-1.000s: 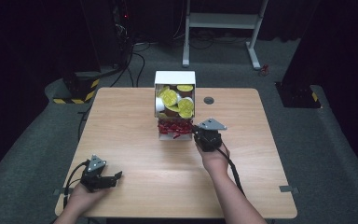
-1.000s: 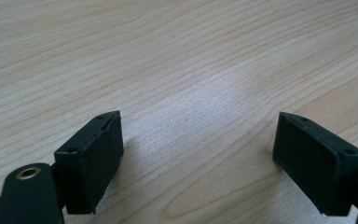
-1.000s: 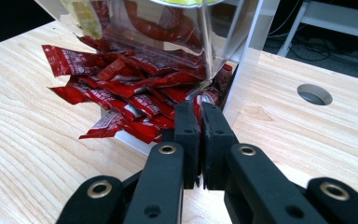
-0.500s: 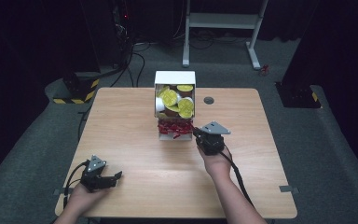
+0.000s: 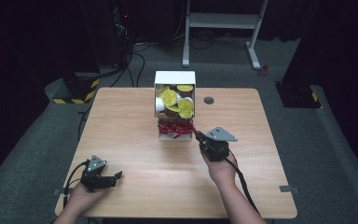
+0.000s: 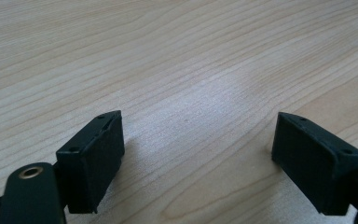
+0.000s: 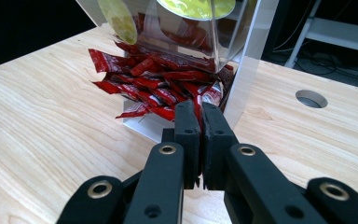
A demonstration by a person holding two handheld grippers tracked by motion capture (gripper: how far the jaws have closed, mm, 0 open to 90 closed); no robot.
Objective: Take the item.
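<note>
The left hand-held gripper (image 5: 114,176) rests low with jaws wide apart, while the right hand-held gripper (image 5: 196,135) reaches forward, jaws pressed together.

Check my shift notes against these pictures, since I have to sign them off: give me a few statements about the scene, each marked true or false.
1. The right gripper has its fingers shut on a red packet. True.
2. The left gripper is shut. False: its fingers stand wide apart over bare wood.
3. The red packets lie in the bottom of the clear dispenser. True.
4. The dispenser's upper part holds blue bottles. False: it holds yellow-lidded cups.
5. The left gripper rests beside the dispenser. False: it sits near the table's front left corner, far from it.
</note>
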